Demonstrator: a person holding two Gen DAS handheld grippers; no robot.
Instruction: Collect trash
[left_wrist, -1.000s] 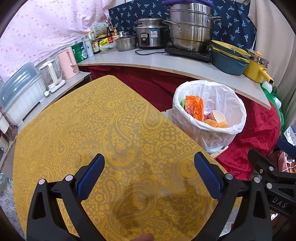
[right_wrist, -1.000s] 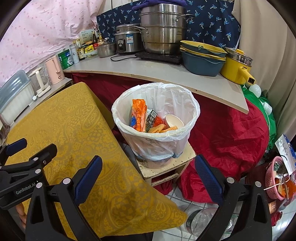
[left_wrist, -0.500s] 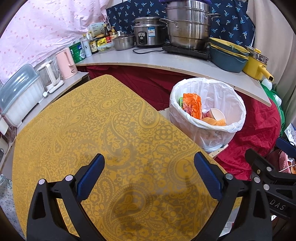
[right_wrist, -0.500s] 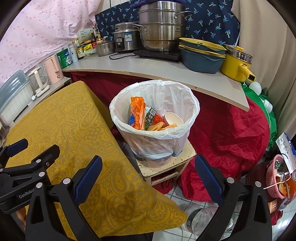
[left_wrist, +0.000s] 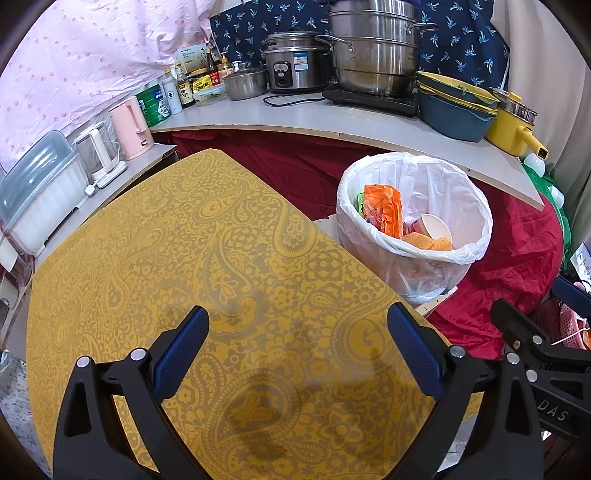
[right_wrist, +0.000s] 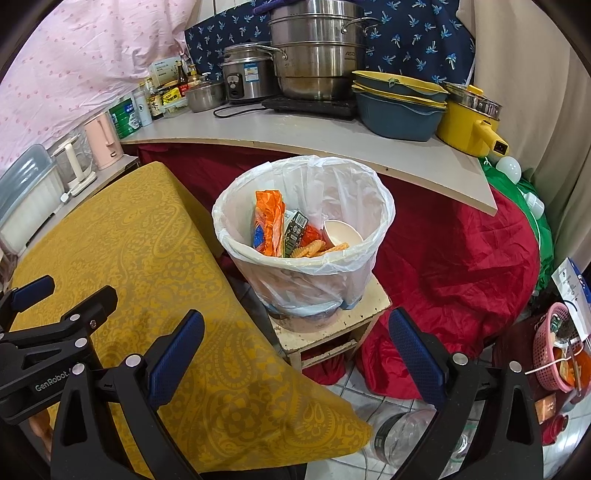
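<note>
A trash bin (left_wrist: 413, 254) (right_wrist: 306, 273) lined with a white plastic bag stands on a low wooden stool (right_wrist: 332, 325) to the right of the table. In it lie an orange snack packet (right_wrist: 267, 221), a dark wrapper (right_wrist: 293, 230), a paper cup (right_wrist: 340, 232) and ridged chips (right_wrist: 314, 249). My left gripper (left_wrist: 297, 350) hangs open over the yellow paisley tablecloth (left_wrist: 184, 258), holding nothing. My right gripper (right_wrist: 295, 350) is open and empty over the table's right edge, near the stool. Each gripper shows at the edge of the other's view.
A grey counter (right_wrist: 295, 133) behind the bin carries steel pots (right_wrist: 317, 62), a rice cooker (right_wrist: 247, 77), stacked blue-and-yellow basins (right_wrist: 399, 107), a yellow pot (right_wrist: 469, 118) and bottles. Red cloth (right_wrist: 461, 258) drapes below it. A pink basket (right_wrist: 557, 343) and a clear jar (right_wrist: 402, 435) sit on the tiled floor.
Both views have shifted slightly; the bin sits a little lower and nearer in the frames. Both grippers stay open and empty.
</note>
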